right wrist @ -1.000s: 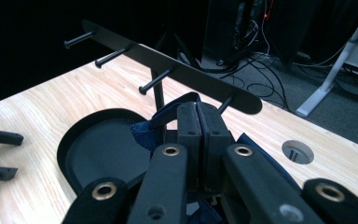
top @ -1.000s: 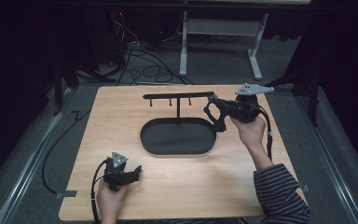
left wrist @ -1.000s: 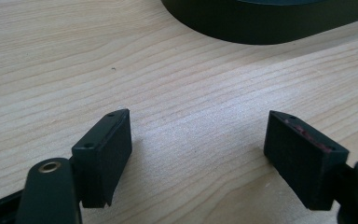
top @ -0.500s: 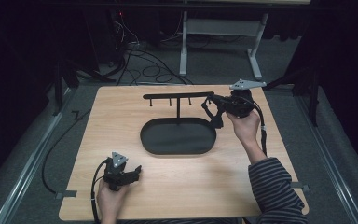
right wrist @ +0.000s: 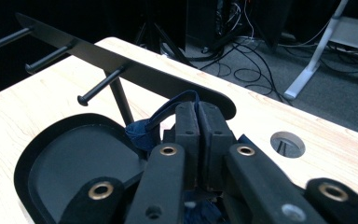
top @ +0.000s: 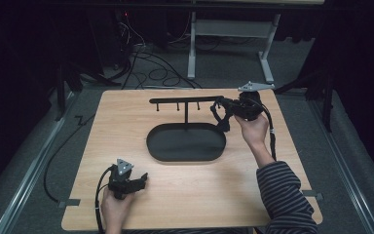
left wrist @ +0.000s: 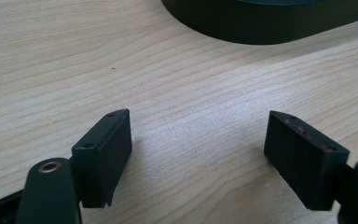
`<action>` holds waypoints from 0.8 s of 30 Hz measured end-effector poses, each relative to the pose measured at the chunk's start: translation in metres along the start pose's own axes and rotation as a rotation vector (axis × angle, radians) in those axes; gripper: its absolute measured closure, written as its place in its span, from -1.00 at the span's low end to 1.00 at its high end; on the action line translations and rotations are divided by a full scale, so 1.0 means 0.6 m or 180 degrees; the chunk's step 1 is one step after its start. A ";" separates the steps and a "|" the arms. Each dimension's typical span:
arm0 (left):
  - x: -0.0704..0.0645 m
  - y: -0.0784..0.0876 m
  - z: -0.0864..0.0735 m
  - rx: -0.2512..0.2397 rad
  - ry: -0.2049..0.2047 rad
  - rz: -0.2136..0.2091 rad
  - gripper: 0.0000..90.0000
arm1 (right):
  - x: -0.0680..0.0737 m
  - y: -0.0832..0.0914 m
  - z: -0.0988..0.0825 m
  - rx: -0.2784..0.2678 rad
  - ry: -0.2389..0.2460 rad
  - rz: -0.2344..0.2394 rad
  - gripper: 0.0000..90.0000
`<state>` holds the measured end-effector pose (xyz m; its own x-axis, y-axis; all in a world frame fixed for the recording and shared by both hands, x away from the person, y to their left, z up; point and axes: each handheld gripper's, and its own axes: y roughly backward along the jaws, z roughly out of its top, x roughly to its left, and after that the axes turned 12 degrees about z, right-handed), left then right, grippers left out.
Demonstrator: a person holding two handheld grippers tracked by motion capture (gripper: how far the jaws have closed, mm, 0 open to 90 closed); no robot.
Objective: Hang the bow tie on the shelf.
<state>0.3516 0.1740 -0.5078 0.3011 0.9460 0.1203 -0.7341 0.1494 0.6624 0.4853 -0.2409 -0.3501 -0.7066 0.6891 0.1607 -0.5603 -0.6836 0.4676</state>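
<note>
High view: one black stand (top: pixel 185 100) with three pegs | one oval tray (top: pixel 185 142) | right gripper (top: pixel 221 116) clamped on one blue cloth loop (right wrist: pixel 168 112) beside rail's end | left gripper (top: pixel 141 179) jaws apart, nothing between, on table (top: pixel 185 195)

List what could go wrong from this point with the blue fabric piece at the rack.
The right gripper pinches a dark blue fabric loop just below the black rack; most of the item hangs hidden under the jaws, so it may snag on the bar's end. The nearest peg is thin and the loop small, so threading could miss. The left gripper rests open on the table, not steadying the rack.
</note>
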 end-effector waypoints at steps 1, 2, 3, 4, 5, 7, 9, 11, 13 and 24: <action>0.000 0.000 0.000 0.0001 -0.0001 0.0000 -0.47 | -0.001 -0.002 -0.001 0.0015 -0.0011 -0.0008 0.94; 0.000 0.000 0.000 0.0000 -0.0001 0.0000 -0.47 | -0.001 -0.003 -0.001 0.0025 -0.0003 -0.0016 0.94; 0.000 0.000 0.000 0.0000 -0.0001 0.0000 -0.47 | -0.001 -0.003 -0.001 0.0027 -0.0007 -0.0018 0.93; 0.000 0.000 0.000 0.0001 -0.0002 -0.0001 -0.48 | -0.002 -0.004 -0.001 0.0030 -0.0016 -0.0017 0.93; 0.000 0.000 0.000 0.0001 -0.0002 -0.0001 -0.48 | -0.002 -0.004 -0.001 0.0030 -0.0016 -0.0017 0.93; 0.000 0.000 0.000 0.0000 -0.0002 -0.0001 -0.48 | -0.002 -0.005 -0.002 0.0034 -0.0028 -0.0011 0.93; 0.000 0.000 0.000 0.0001 -0.0001 -0.0001 -0.48 | -0.003 -0.005 -0.002 0.0036 -0.0030 -0.0006 0.92; 0.000 0.000 0.000 0.0004 -0.0002 -0.0002 -0.48 | -0.003 -0.004 -0.002 0.0034 -0.0033 -0.0001 0.91; 0.000 0.000 0.000 0.0001 -0.0001 -0.0002 -0.48 | -0.003 -0.003 -0.002 0.0032 -0.0050 0.0000 0.88; 0.000 0.000 0.000 0.0001 -0.0002 -0.0002 -0.48 | -0.004 0.016 -0.001 0.0025 -0.0032 0.0038 0.69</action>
<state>0.3515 0.1740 -0.5078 0.3019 0.9457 0.1204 -0.7338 0.1499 0.6627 0.4814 -0.2493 -0.3468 -0.7089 0.6832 0.1749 -0.5484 -0.6899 0.4725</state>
